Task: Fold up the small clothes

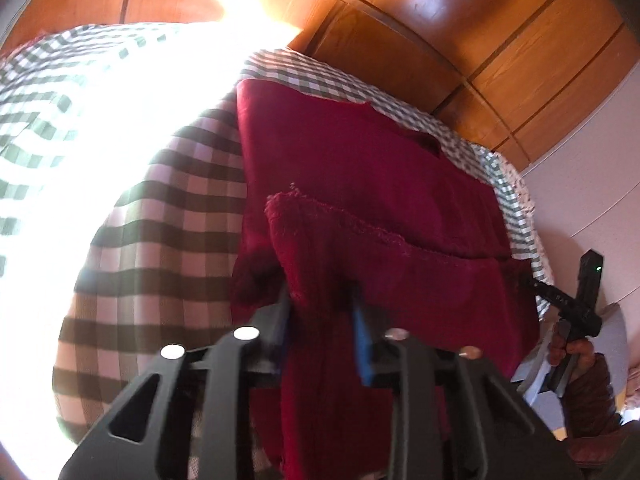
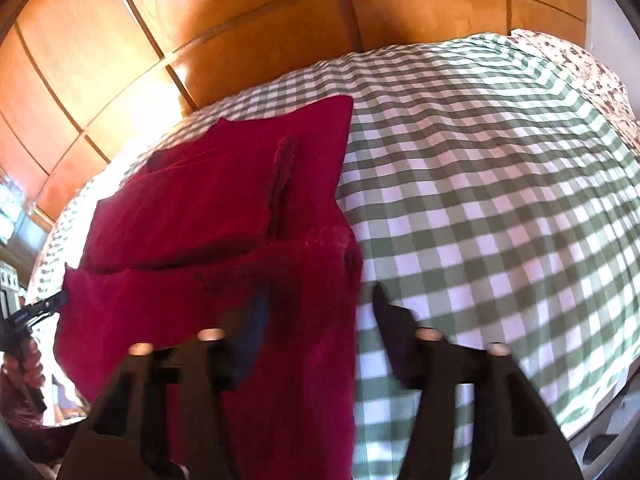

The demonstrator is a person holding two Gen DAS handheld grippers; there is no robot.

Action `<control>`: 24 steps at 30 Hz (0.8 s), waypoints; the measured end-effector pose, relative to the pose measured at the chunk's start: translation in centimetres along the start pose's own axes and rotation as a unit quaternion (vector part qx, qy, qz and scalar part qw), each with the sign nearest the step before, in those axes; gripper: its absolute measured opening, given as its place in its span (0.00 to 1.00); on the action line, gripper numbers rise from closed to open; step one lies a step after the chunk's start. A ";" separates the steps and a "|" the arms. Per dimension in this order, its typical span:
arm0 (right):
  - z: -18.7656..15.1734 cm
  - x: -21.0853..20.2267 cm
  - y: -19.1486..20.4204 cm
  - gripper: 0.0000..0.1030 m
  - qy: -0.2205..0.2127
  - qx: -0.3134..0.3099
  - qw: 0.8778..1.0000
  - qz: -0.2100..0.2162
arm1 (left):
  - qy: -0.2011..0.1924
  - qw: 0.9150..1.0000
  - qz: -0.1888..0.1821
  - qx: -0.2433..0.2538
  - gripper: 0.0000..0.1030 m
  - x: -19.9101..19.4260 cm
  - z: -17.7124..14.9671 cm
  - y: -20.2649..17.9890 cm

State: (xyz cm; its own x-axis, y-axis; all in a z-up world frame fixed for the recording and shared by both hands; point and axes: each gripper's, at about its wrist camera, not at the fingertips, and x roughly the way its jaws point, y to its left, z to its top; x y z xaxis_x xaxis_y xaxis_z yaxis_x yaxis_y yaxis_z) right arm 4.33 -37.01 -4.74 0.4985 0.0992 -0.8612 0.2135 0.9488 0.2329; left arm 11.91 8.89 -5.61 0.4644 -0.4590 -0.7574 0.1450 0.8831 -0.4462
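On the bed, a green-and-white checked sheet [image 1: 168, 208] covered the mattress, washed out by bright glare at the far left of the left wrist view, and wooden panels [image 1: 460, 20] rose behind it. Right of the glare lay the dark red cloth [image 1: 360, 168], spread flat across the sheet with its near edge lifted toward the camera. The left gripper [image 1: 322, 310] had its jaws pinched on a fold of that raised edge, the cloth bunched between the blue pads and hanging down in front of the gripper body. At the far right of that view, a hand [image 1: 568, 350] in a dark red sleeve held the other gripper at the cloth's corner. In the right wrist view, the other gripper showed small at the left edge, touching the cloth's left corner. The red cloth [image 2: 224, 200] filled the left half of that view. The right gripper [image 2: 320, 312] had its jaws parted, the right edge of the cloth hanging between them against the left finger [image 2: 256, 320], while the right finger [image 2: 390, 320] stood clear of it over the checked sheet [image 2: 500, 200]. A flowered fabric [image 2: 592, 72] lay at the far right corner of the bed.
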 end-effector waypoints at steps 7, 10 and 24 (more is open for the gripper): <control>-0.4 -2.2 1.2 0.08 -0.012 -0.043 0.999 -0.026 | -0.042 0.999 0.000 0.013 0.07 -2.4 -0.5 -1.2; 0.0 -4.7 2.2 0.07 -0.032 -0.059 0.998 -0.013 | -0.068 0.997 -0.013 0.015 0.07 -4.4 -0.4 -1.8; 11.6 -1.3 3.9 0.06 -0.090 -0.047 0.995 -0.011 | -0.118 0.993 0.025 0.007 0.06 -2.1 10.9 -1.5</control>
State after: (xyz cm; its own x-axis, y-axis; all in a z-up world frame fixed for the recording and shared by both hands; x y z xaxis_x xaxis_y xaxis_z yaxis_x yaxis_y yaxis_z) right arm 14.24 -36.92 2.50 0.6383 0.0305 -0.7692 0.1511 0.9748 0.1640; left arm 20.29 9.59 1.83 0.6634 -0.3796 -0.6448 0.1273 0.9065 -0.4026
